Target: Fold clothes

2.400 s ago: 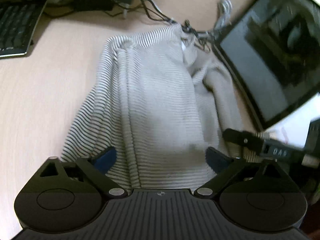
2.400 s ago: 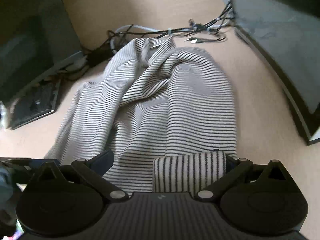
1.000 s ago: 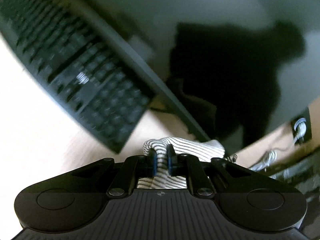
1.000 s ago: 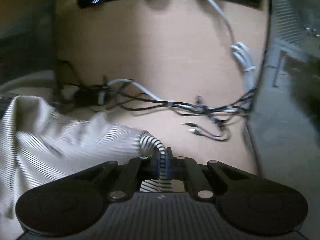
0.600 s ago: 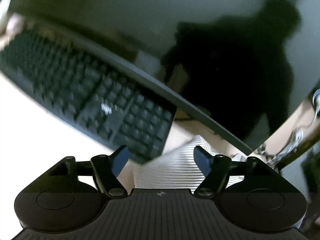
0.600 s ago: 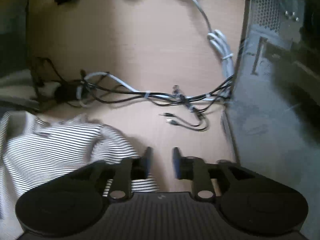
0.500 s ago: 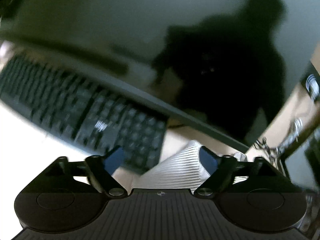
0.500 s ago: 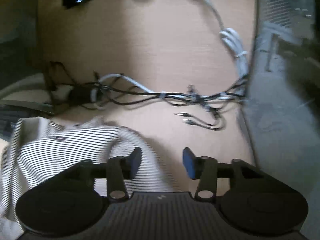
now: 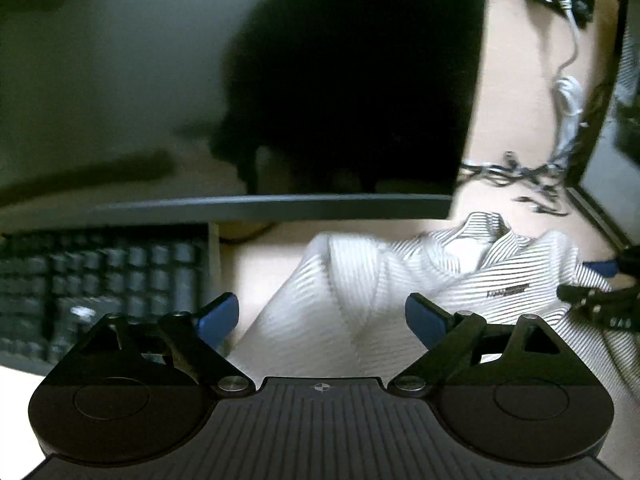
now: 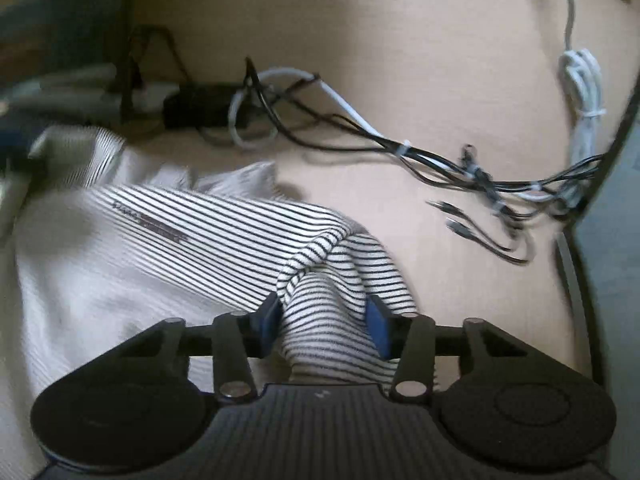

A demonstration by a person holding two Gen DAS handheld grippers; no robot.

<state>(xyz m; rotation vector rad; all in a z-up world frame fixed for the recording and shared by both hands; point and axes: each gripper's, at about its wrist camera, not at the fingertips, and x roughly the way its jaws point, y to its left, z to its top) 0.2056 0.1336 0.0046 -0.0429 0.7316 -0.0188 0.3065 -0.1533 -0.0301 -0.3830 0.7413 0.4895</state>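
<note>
Now the striped top (image 9: 400, 280) lies rumpled on the worktop (image 10: 400, 40), its far edge just short of the monitor (image 9: 280, 80) and the keyboard (image 9: 100, 280) to its left. The left tool (image 9: 322, 316) is released, jaws spread wide, with cloth lying between the blue pads but untouched by them. The right tool (image 10: 322, 320) straddles a raised fold of the top; its jaws have just been closing, and though the pads sit right against the bunch, whether they already pinch it cannot be told. To do this step well, it would seem best to let the right jaws close fully on one layer's edge rather than a thick wad, and to set the left tool on the matching edge before lifting, so the fold falls square. Only the left view shows the monitor, keyboard and the top's collar; only the right view shows the cables (image 10: 440, 160) tangled on the far worktop, near enough that a dragged sleeve could snag them.
</note>
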